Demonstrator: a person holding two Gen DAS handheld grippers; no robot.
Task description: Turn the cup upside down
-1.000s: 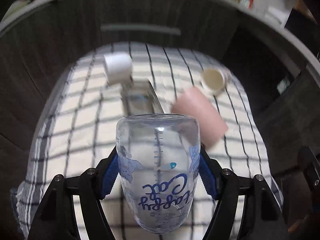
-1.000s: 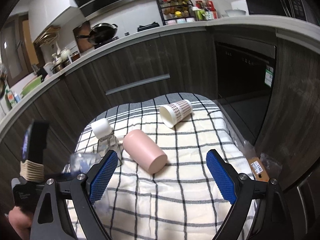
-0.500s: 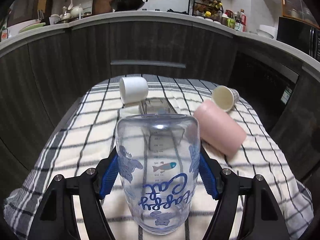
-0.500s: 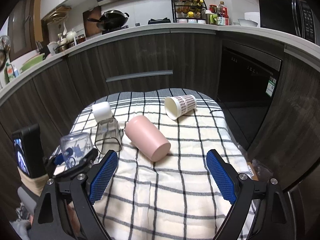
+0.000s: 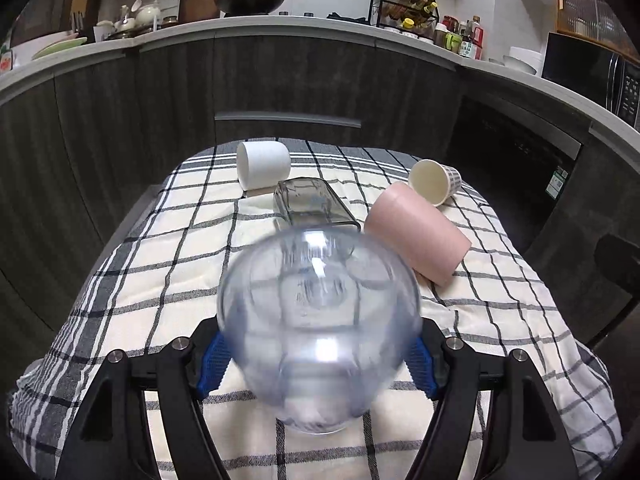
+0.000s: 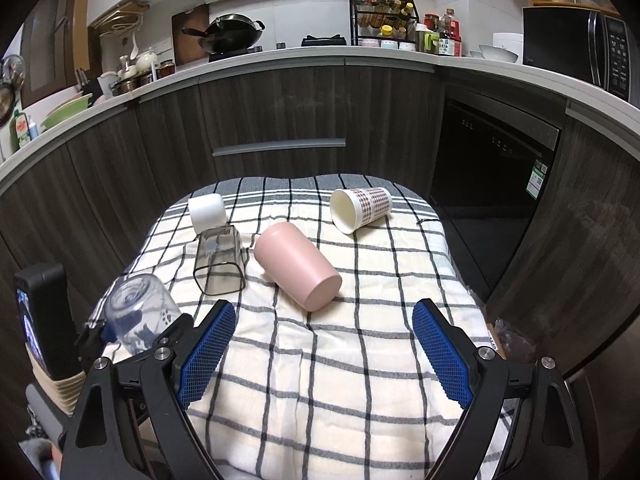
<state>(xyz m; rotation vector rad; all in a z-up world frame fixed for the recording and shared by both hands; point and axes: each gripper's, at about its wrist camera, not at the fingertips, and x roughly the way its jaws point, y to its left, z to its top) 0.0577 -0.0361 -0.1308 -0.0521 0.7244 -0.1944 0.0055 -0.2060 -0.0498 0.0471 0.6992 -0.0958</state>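
My left gripper (image 5: pixel 318 360) is shut on a clear plastic cup with blue print (image 5: pixel 318 320). The cup is tilted so its rounded base points toward the camera, blurred, above the near left part of the checked cloth (image 5: pixel 192 280). In the right wrist view the same cup (image 6: pixel 138 312) shows at the left, held in the left gripper above the cloth's left edge. My right gripper (image 6: pixel 320 356) is open and empty over the near middle of the cloth (image 6: pixel 360 380).
A pink cup (image 6: pixel 298 266), a clear square cup (image 6: pixel 219 260), a white cup (image 6: pixel 207 209) and a patterned paper cup (image 6: pixel 360 208) lie on their sides on the cloth. Dark cabinets (image 6: pixel 280 112) stand behind, and a dishwasher (image 6: pixel 492 172) at the right.
The left gripper has tipped the clear cup from base-up to base pointing forward at the camera. The left view has risen toward the kitchen. The right gripper stays open and has barely moved.
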